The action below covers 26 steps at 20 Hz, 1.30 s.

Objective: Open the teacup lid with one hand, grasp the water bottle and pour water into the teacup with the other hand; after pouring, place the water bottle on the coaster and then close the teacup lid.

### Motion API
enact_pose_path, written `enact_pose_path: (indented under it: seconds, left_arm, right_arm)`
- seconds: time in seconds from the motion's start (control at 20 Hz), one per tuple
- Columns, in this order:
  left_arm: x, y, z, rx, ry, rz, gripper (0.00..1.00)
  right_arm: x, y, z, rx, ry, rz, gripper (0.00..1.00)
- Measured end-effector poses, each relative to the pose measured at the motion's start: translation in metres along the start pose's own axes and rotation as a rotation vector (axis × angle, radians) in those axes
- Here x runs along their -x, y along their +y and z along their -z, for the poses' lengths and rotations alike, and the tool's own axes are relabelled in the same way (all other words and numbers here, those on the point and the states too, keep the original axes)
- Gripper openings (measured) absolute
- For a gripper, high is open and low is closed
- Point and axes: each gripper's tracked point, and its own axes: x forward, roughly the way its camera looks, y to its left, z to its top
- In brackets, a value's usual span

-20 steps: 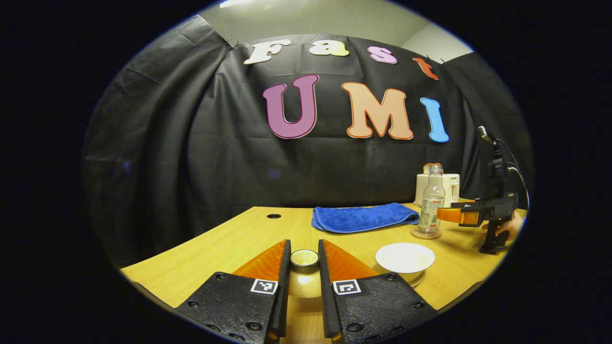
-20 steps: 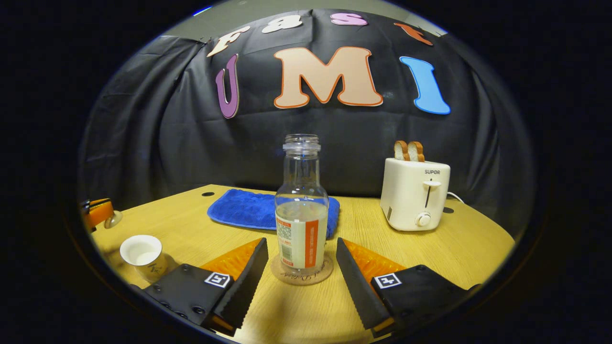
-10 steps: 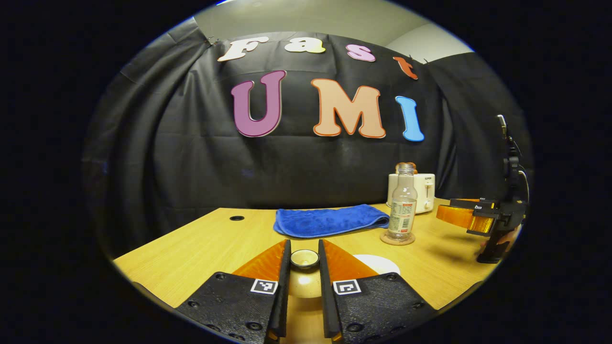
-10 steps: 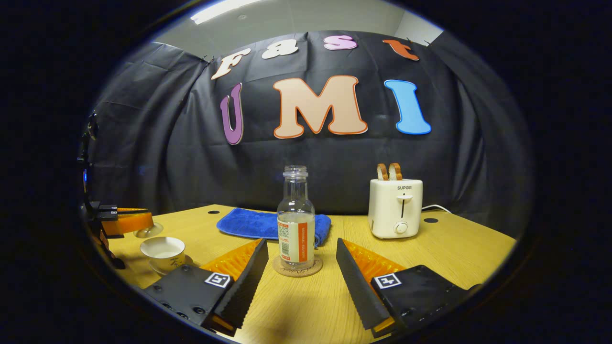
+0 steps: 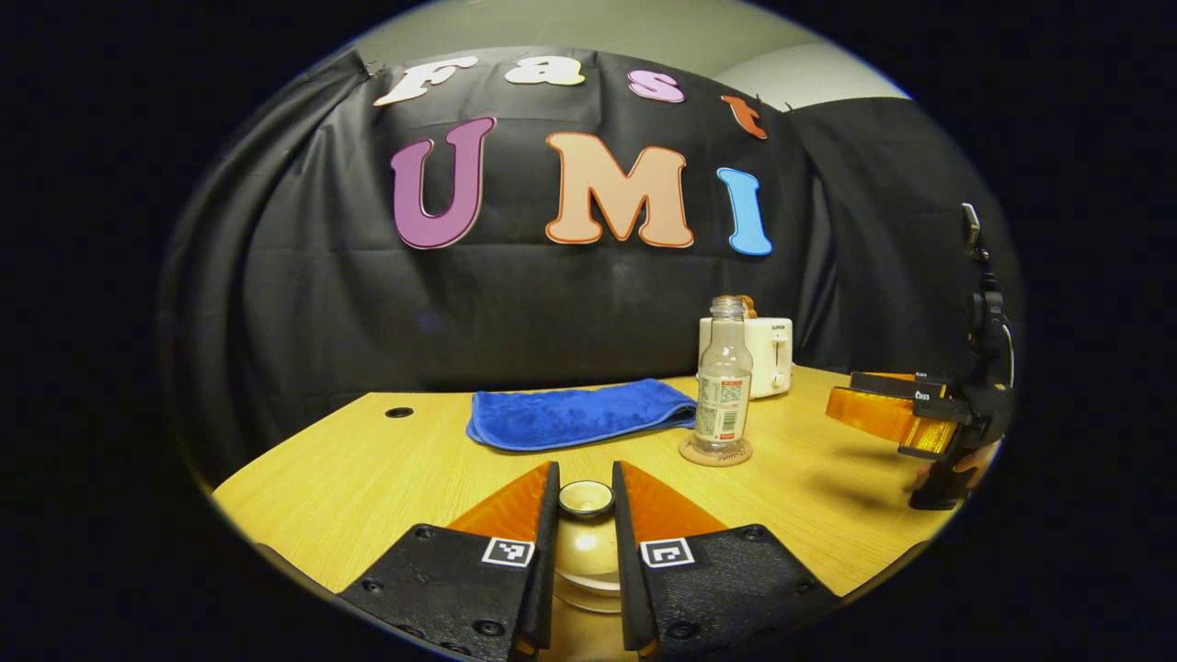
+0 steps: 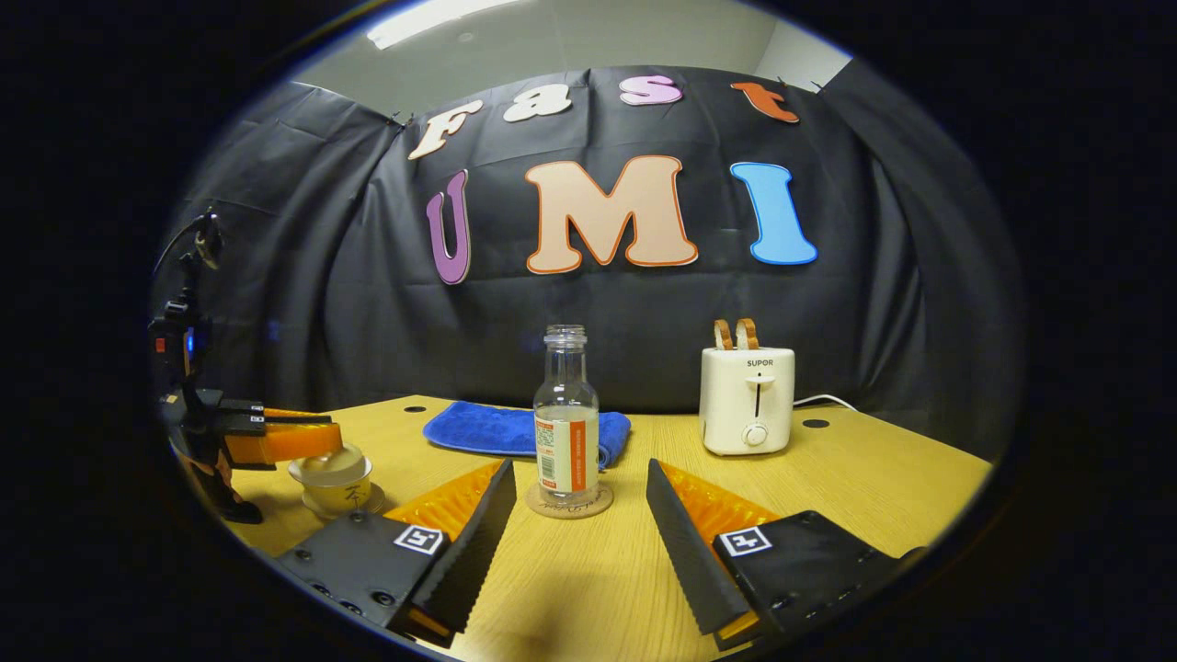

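1. My left gripper point(image 5: 585, 552) is pressed together on the knob of the teacup lid point(image 5: 586, 499). The fingers pinch it from both sides.
2. In the right gripper view, this lid sits directly over the teacup point(image 6: 337, 480), at or just above the rim. I cannot tell surely if it touches.
3. The teacup stands on the tabletop point(image 6: 828, 469), to the left of the water bottle.
4. The water bottle point(image 6: 566, 418) stands upright on the coaster point(image 6: 570, 502), its long axis vertical and its mouth open.
5. My right gripper point(image 6: 575, 542) is spread wide, empty, and the bottle lies straight ahead of it, apart from both fingers.
6. I judge the coming move is only downward: lower the lid, then let go.
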Motion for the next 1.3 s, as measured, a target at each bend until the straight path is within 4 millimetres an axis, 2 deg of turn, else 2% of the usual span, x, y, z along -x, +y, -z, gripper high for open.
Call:
enact_pose_path:
  seconds: [0.2, 0.25, 0.3, 0.35, 0.4, 0.45, 0.5, 0.55, 0.65, 0.7, 0.75, 0.8, 0.9, 1.05, 1.1, 1.15, 1.2, 1.25, 1.3]
  left_arm:
    - [0.0, -0.009, 0.001, -0.001, 0.016, 0.044, 0.29]
    - [0.0, -0.012, 0.001, 0.001, 0.018, 0.057, 0.27]
    - [0.0, -0.016, 0.004, 0.004, 0.026, 0.071, 0.27]
    - [0.001, -0.018, 0.005, 0.003, 0.035, 0.076, 0.27]
    - [0.003, -0.018, 0.005, 0.002, 0.036, 0.075, 0.27]
    - [0.003, -0.018, 0.004, 0.004, 0.034, 0.075, 0.27]
    - [0.004, -0.018, 0.003, 0.007, 0.031, 0.074, 0.27]
    - [0.004, -0.018, 0.004, 0.009, 0.029, 0.074, 0.28]
    - [0.006, -0.018, 0.002, 0.01, 0.021, 0.069, 0.29]
    - [0.007, -0.017, 0.002, 0.013, 0.016, 0.062, 0.28]
    - [0.009, -0.015, 0.001, 0.016, 0.011, 0.055, 0.28]
    - [0.01, -0.014, 0.0, 0.02, 0.0, 0.046, 0.28]
    - [0.012, -0.014, -0.005, 0.02, -0.027, 0.038, 0.32]
    - [0.013, -0.012, -0.007, 0.02, -0.041, 0.027, 0.34]
    - [0.015, -0.011, -0.008, 0.023, -0.052, 0.02, 0.35]
    - [0.017, -0.01, -0.009, 0.017, -0.06, 0.015, 0.36]
    - [0.02, -0.01, -0.011, 0.014, -0.074, 0.007, 0.47]
    - [0.023, -0.007, -0.014, 0.013, -0.09, 0.0, 0.53]
    - [0.025, -0.005, -0.013, 0.012, -0.085, -0.009, 0.63]
  right_arm:
    - [0.003, 0.001, 0.0, 0.0, 0.0, -0.005, 0.92]
    - [0.003, 0.0, 0.0, 0.0, 0.0, -0.005, 0.87]
    - [0.003, 0.0, 0.0, 0.0, 0.0, -0.004, 0.87]
    - [0.003, 0.0, 0.0, 0.0, -0.001, -0.004, 0.92]
    - [0.003, 0.0, 0.0, 0.0, -0.001, -0.004, 0.87]
    - [0.003, 0.0, 0.0, 0.0, -0.001, -0.004, 0.92]
    - [0.003, 0.0, 0.0, 0.0, -0.001, -0.004, 0.87]
    - [0.003, 0.0, 0.0, 0.0, -0.001, -0.004, 0.92]
    - [0.003, 0.0, 0.0, 0.0, -0.001, -0.004, 0.92]
    - [0.003, 0.0, 0.0, 0.0, -0.001, -0.002, 0.87]
    - [0.003, -0.001, 0.0, 0.0, -0.001, 0.001, 0.87]
    - [0.004, -0.001, 0.0, 0.0, -0.001, 0.004, 0.92]
    - [0.004, -0.002, 0.0, 0.0, -0.002, 0.01, 0.88]
    - [0.005, -0.003, -0.001, 0.0, -0.002, 0.014, 0.87]
    - [0.004, -0.004, 0.0, 0.0, -0.003, 0.018, 0.92]
    - [0.005, -0.004, -0.001, 0.0, -0.003, 0.02, 0.92]
    - [0.005, -0.005, 0.0, 0.001, -0.003, 0.023, 0.92]
    - [0.005, -0.006, -0.001, 0.001, -0.003, 0.027, 0.92]
    - [0.006, -0.006, 0.0, 0.001, -0.003, 0.028, 0.87]
